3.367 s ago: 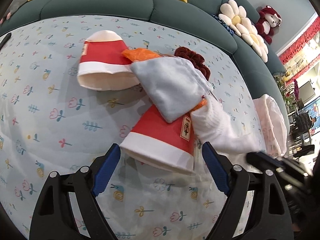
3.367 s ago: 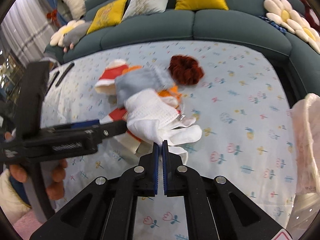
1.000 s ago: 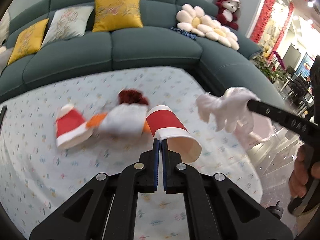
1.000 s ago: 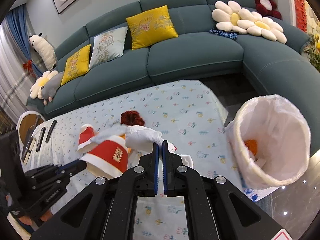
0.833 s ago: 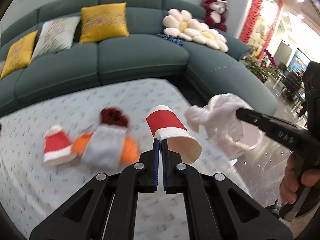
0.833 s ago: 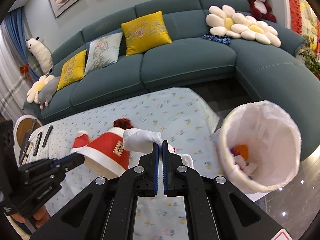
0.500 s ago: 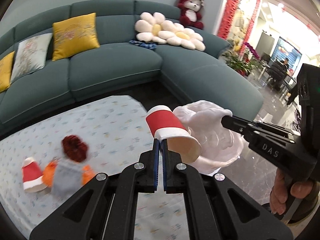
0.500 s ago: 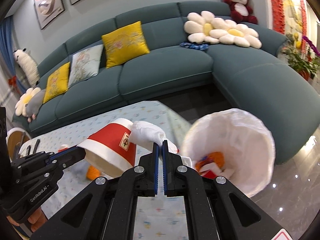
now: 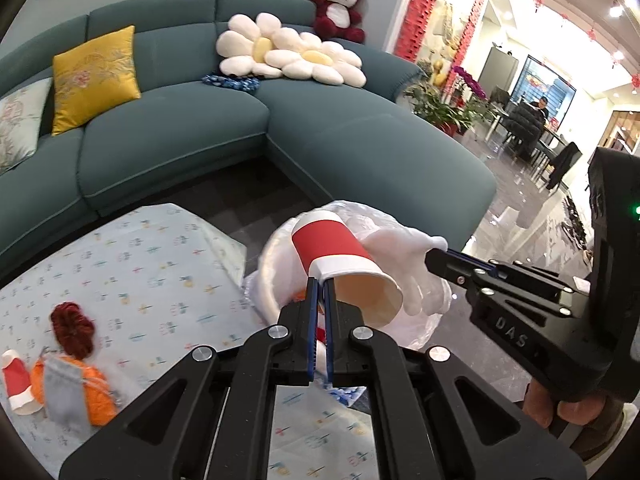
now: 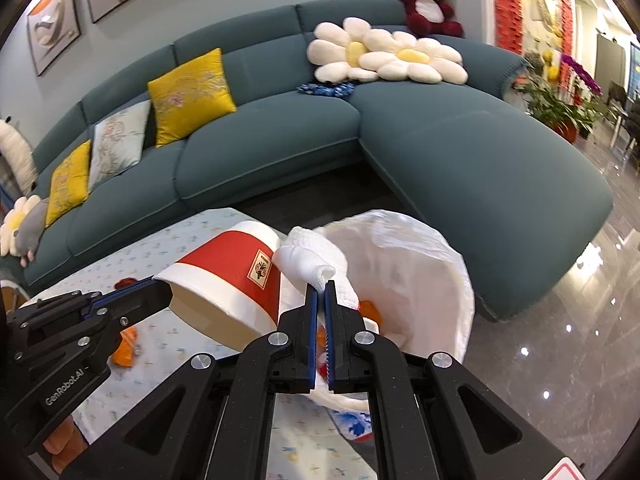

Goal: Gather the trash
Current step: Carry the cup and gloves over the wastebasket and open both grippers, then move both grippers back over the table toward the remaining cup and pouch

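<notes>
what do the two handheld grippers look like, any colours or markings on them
Both are matte black plastic linkage frames with silver screws and pivot pins, ending in two narrow fingers lined with blue pads. The left gripper shows white "GenRobot.AI" lettering on its side in the right wrist view. The right gripper carries "DAS" lettering and a small green light on its boxy black body, above a handle.

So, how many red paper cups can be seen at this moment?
2. One red paper cup is gripped at its rim by the left gripper above the trash bin. The second cup lies on the table; others may be hidden.
</notes>
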Demonstrator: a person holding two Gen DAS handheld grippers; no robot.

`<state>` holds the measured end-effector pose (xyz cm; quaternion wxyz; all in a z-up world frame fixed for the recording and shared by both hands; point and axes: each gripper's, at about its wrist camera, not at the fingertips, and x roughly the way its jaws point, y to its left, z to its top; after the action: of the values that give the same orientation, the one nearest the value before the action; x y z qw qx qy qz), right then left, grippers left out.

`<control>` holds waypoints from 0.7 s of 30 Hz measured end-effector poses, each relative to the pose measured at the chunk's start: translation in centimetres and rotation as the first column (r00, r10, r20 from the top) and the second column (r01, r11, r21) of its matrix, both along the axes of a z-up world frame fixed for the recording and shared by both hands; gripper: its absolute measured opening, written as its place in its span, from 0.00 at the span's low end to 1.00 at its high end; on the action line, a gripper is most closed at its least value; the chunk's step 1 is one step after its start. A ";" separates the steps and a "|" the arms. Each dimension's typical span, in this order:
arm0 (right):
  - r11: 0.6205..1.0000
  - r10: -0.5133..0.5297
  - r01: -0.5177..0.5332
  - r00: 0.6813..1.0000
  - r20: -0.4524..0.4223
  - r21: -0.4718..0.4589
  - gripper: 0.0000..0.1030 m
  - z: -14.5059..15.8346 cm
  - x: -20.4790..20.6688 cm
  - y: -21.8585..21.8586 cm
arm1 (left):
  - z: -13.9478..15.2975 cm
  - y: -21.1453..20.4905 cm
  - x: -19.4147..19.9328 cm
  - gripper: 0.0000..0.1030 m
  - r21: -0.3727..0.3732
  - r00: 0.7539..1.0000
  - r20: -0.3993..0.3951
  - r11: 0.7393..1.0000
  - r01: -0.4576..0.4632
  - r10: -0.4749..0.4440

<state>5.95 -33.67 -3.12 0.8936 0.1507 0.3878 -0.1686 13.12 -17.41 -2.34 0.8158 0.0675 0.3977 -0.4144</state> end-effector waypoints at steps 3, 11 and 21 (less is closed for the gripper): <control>1.000 -0.019 0.019 1.000 -0.015 0.001 0.03 -0.6 0.0 -0.7 | -0.7 -1.2 0.0 0.03 0.006 1.000 -0.020 1.000 0.010 -0.010; 0.998 -0.064 0.063 0.997 -0.033 -0.006 0.09 -1.7 -0.3 -1.3 | -2.3 -2.1 0.5 0.31 0.014 0.998 -0.064 1.000 -0.017 0.018; 0.999 -0.049 0.049 0.999 -0.010 0.002 0.21 -0.7 -0.3 -0.4 | -1.9 0.9 1.5 0.41 0.038 0.996 -0.043 0.996 -0.075 0.077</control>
<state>5.69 -34.02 -3.80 0.8872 0.1601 0.3885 -0.1908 14.63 -16.54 -4.27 0.8205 0.0581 0.4256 -0.3772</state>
